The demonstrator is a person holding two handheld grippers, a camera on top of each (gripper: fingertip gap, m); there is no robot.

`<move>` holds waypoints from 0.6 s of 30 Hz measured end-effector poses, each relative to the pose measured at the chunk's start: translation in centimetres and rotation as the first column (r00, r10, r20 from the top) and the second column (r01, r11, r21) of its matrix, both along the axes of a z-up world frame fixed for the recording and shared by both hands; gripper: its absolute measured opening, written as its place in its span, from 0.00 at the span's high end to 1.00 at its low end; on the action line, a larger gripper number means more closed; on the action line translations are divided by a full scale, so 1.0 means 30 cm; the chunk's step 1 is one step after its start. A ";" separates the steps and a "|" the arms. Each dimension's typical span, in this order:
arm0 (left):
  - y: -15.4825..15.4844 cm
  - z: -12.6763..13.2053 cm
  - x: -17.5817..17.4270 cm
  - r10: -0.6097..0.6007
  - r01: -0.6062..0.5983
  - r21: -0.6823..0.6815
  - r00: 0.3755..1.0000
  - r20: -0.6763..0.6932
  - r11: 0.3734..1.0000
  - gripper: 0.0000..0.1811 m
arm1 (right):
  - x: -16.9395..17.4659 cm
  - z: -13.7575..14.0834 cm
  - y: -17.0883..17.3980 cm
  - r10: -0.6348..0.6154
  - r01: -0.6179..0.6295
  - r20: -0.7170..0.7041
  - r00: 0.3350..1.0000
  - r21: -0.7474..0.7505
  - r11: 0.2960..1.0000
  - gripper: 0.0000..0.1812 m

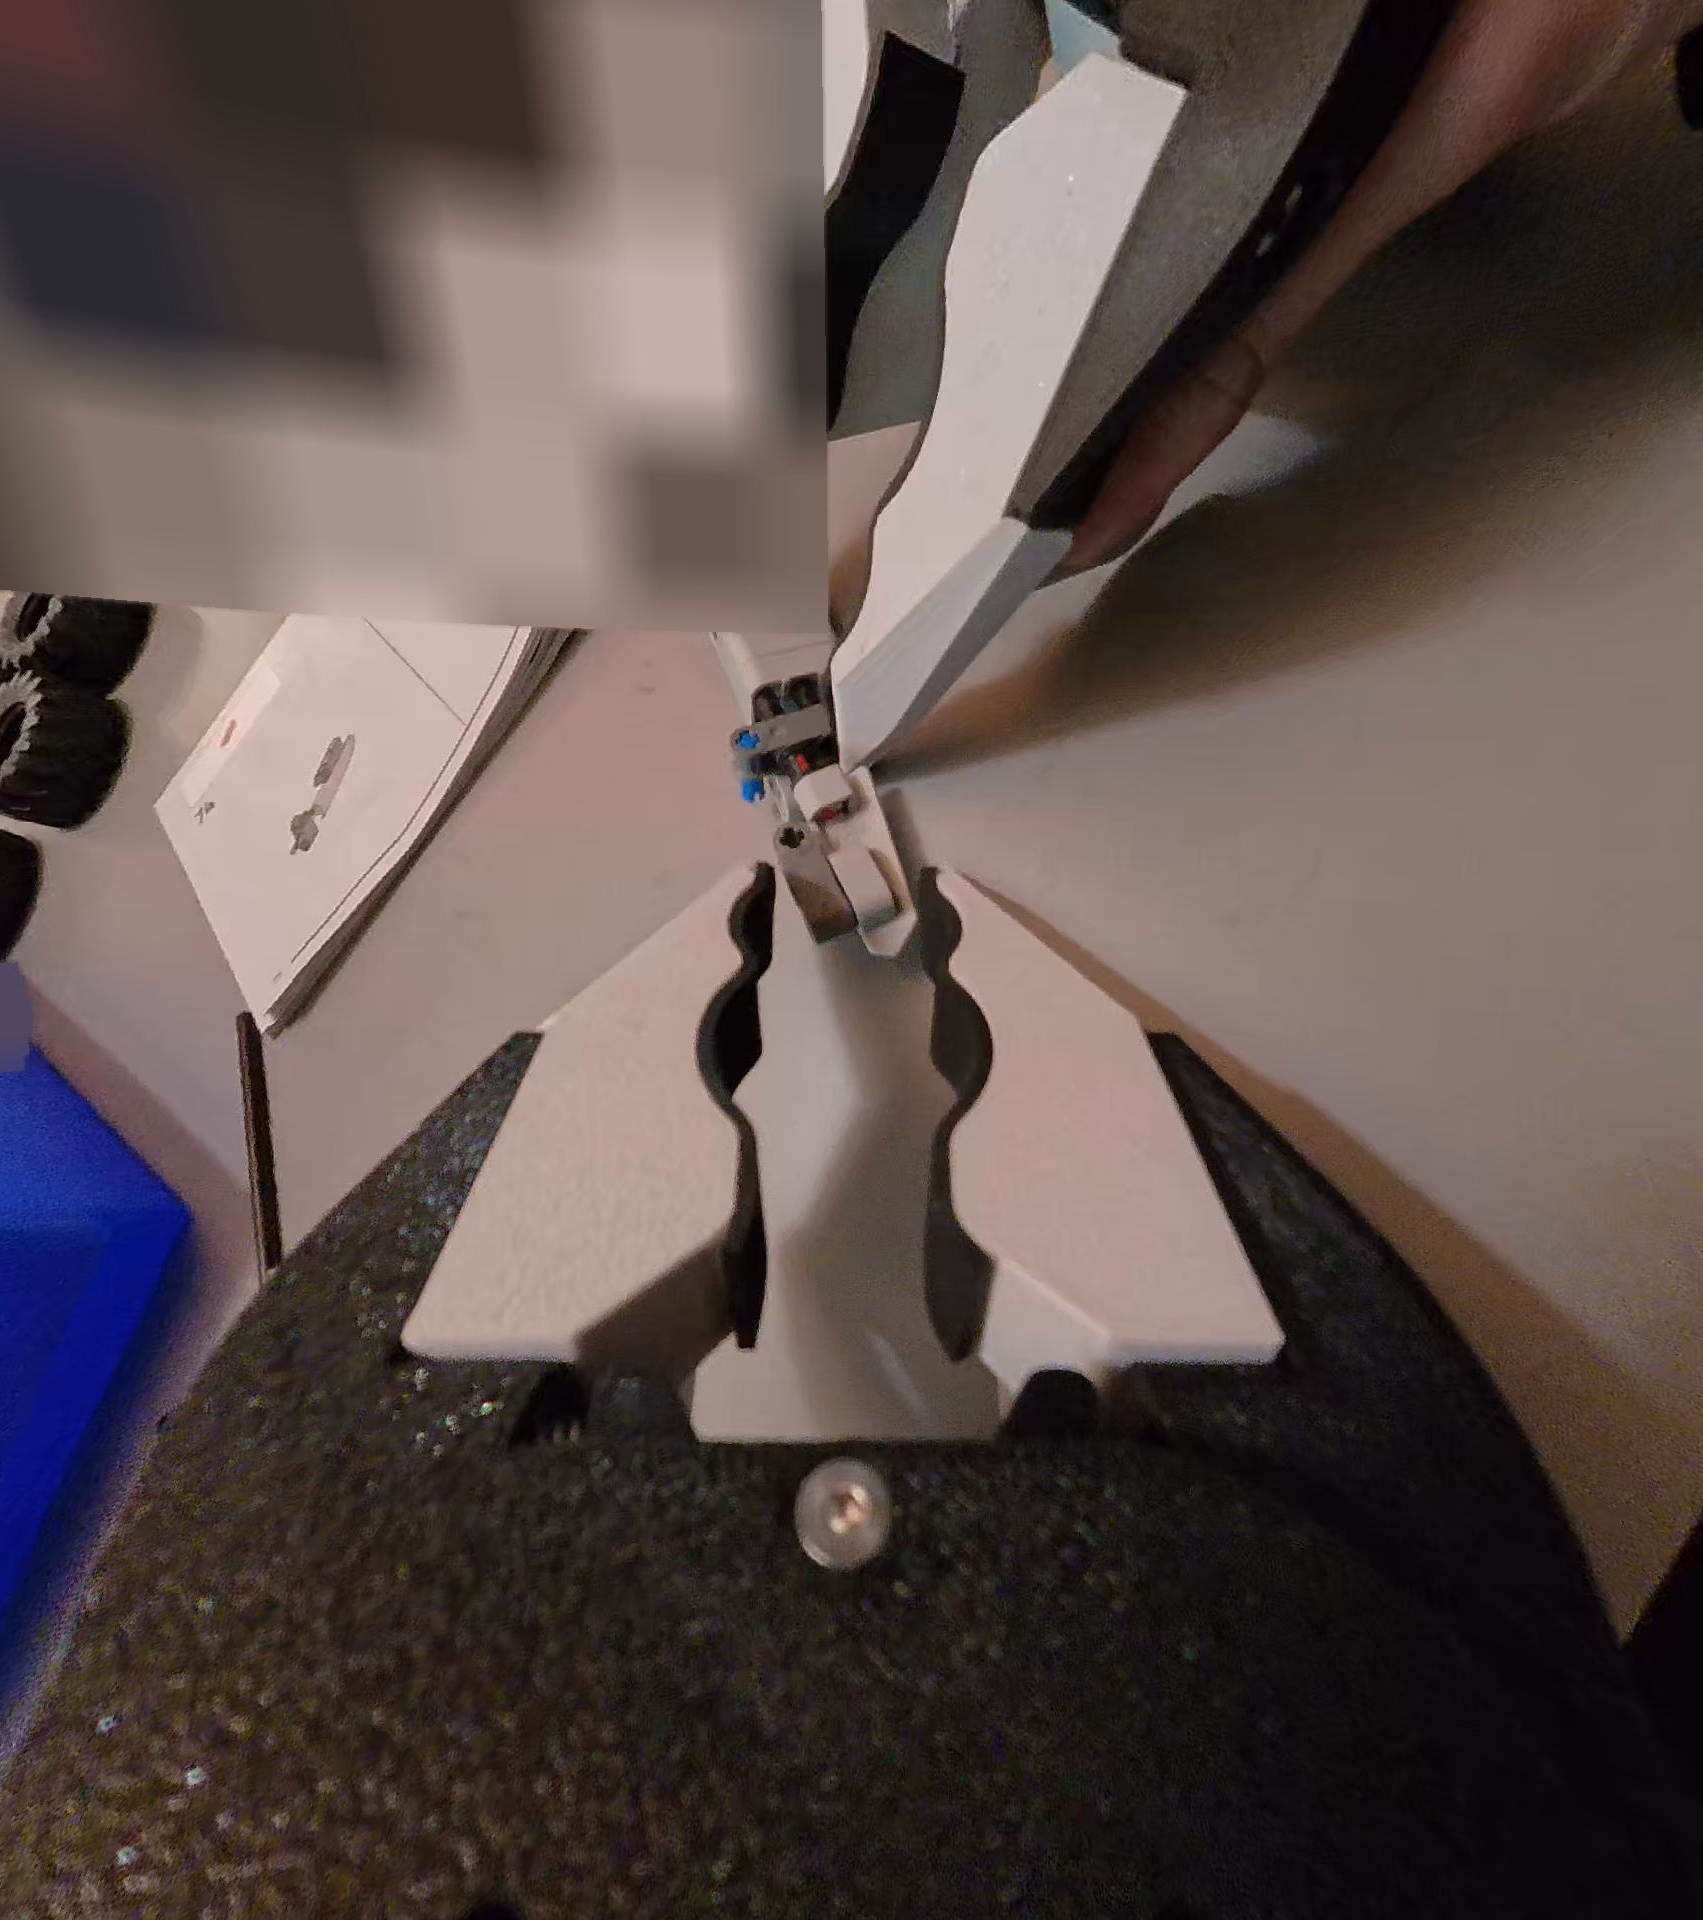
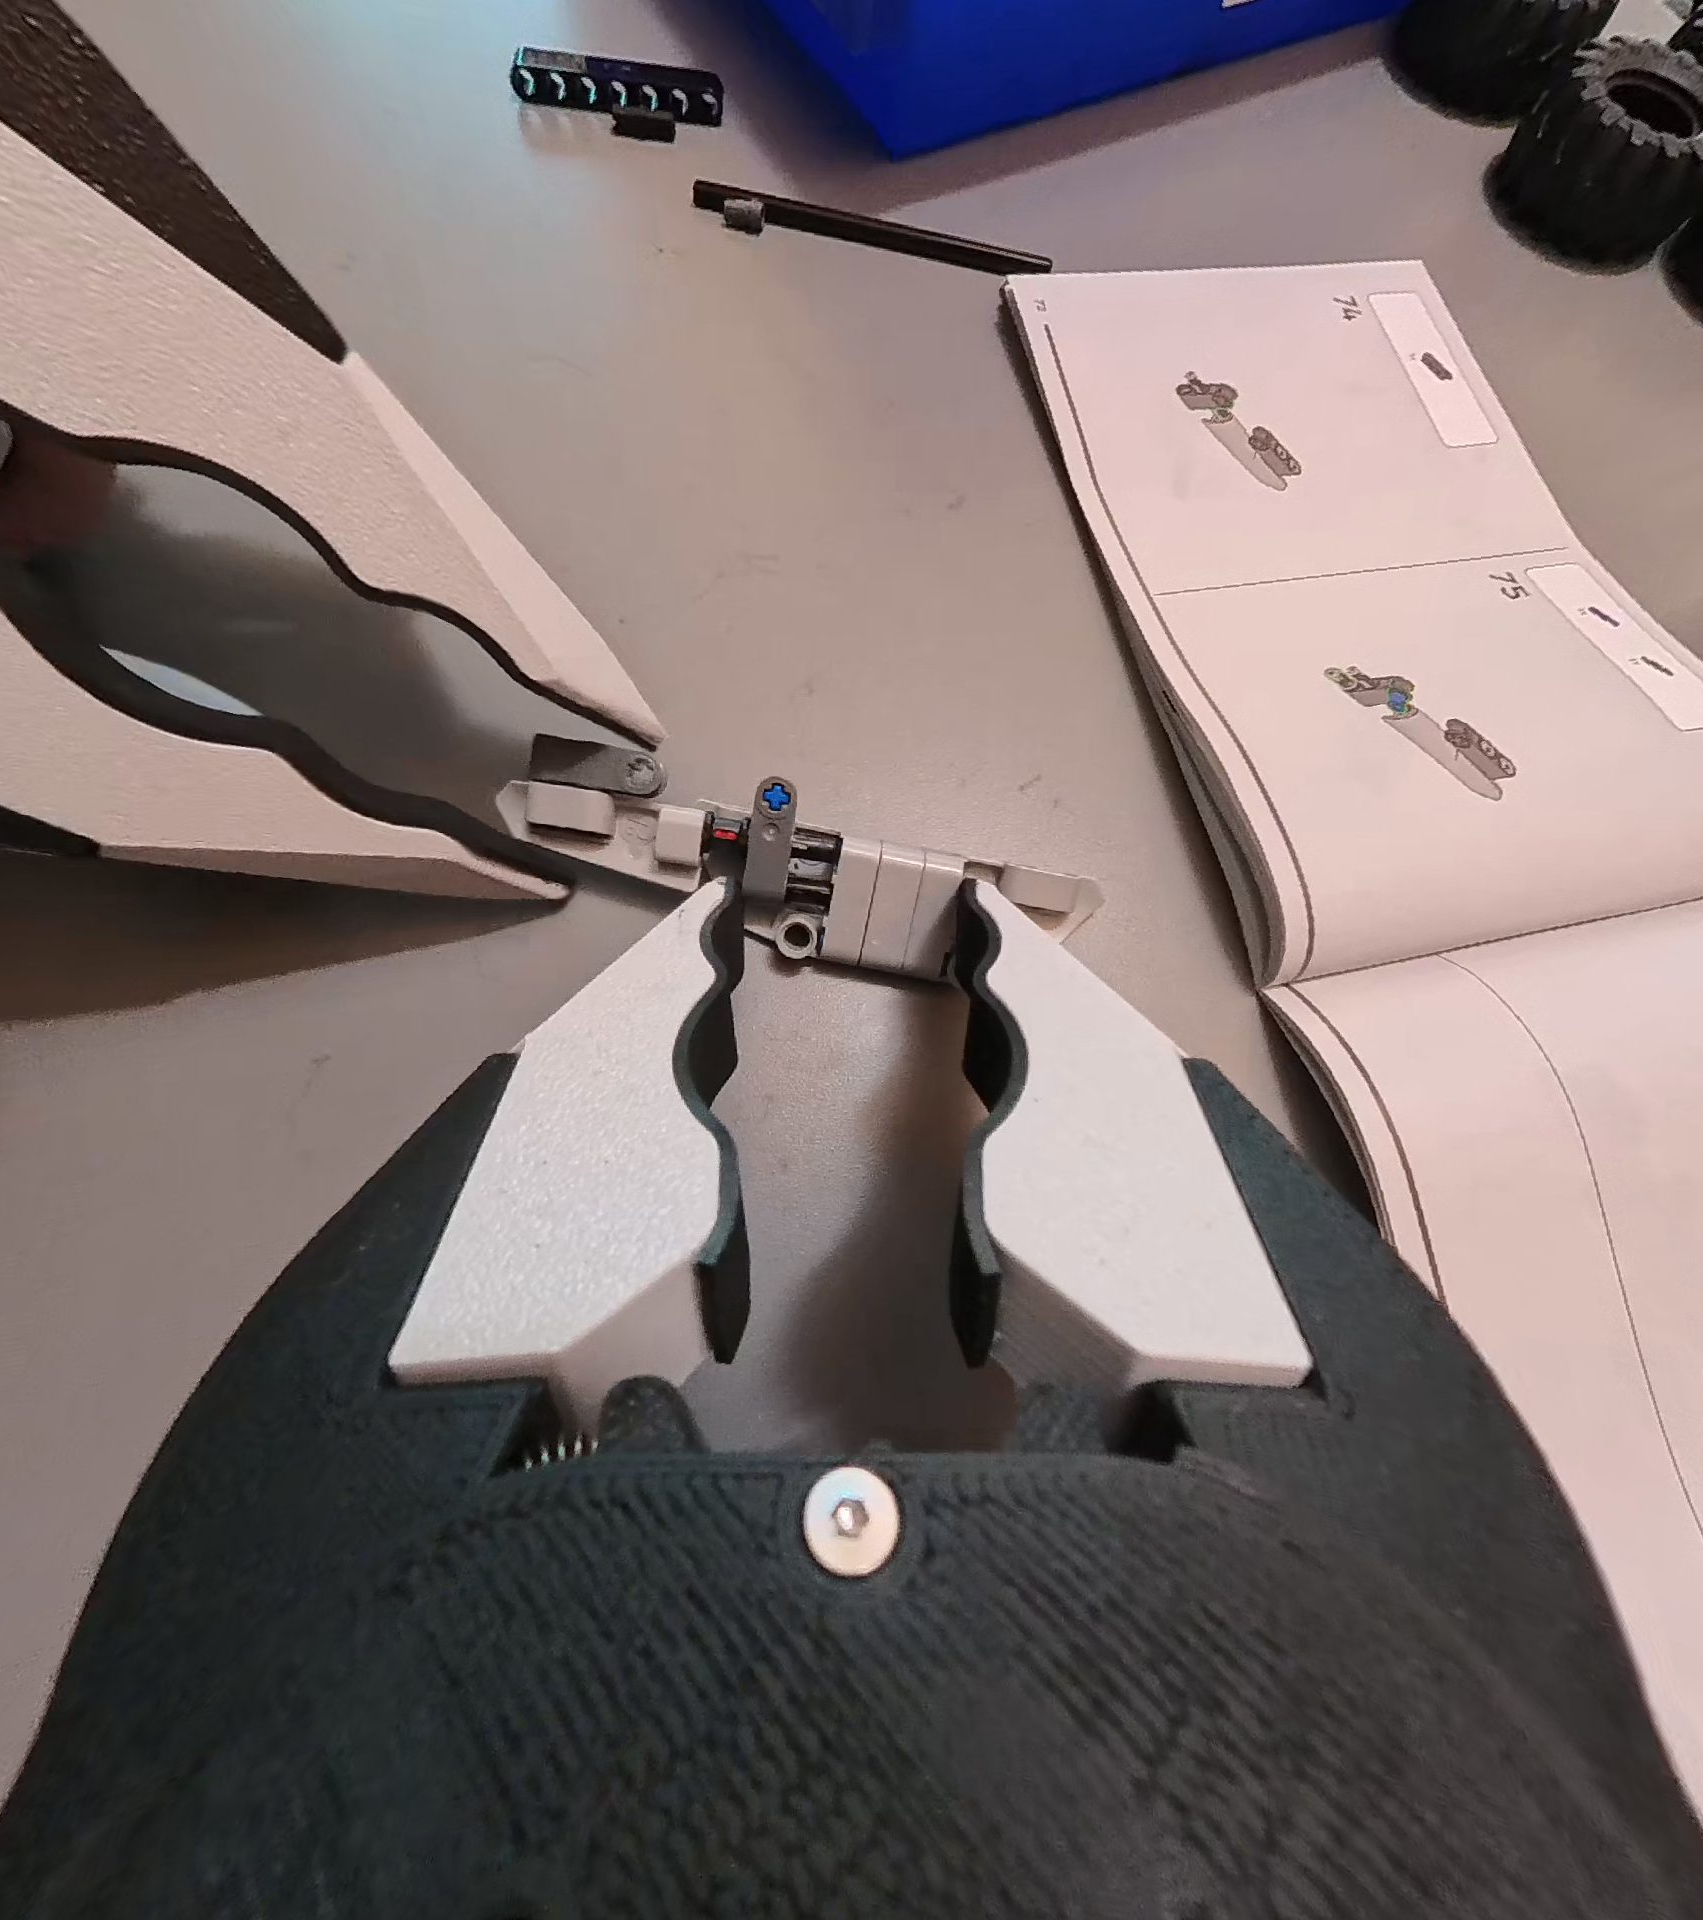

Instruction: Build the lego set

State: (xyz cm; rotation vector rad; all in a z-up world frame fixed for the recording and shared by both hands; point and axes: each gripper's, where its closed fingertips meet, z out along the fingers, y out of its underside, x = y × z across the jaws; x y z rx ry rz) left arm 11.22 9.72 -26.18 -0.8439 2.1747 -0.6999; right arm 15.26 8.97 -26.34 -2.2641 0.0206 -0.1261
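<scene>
The build is only partly done, judging by what lies on the grey surface. A small, long grey subassembly sits at the centre of the surface: a row of light grey blocks on a flat base, an upright dark grey lift arm with a blue cross pin at its top, and a dark grey link at its left end.

The right hand-held gripper has its jaws spread around the block section at the right half of the subassembly, fingertips just beside or touching it; whether it presses on it cannot be told. The left hand-held gripper comes in from the left, its two fingertips apart, either side of the link end. In its own view the left hand-held gripper shows its fingers parted with the subassembly just beyond the tips, apparently not clamped.

Much is still loose. At the far side lie a black beam with holes, a long black axle carrying a small grey bush, and a blue bin. A cluster of black tyres waits unmounted at the far right. The open instruction booklet on the right shows the small subassembly steps and a much larger vehicle, so most of the model probably remains to be built.
</scene>
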 end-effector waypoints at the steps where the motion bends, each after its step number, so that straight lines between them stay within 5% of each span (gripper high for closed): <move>1: 0.001 0.001 -0.003 0.000 0.000 0.005 1.000 0.003 1.000 0.86 | 0.001 0.000 0.000 -0.001 0.001 0.001 1.000 0.000 1.000 0.78; 18: 0.013 0.007 0.004 0.006 -0.008 0.029 0.998 0.057 1.000 0.89 | -0.006 0.000 0.001 0.009 -0.009 -0.001 1.000 0.000 1.000 0.78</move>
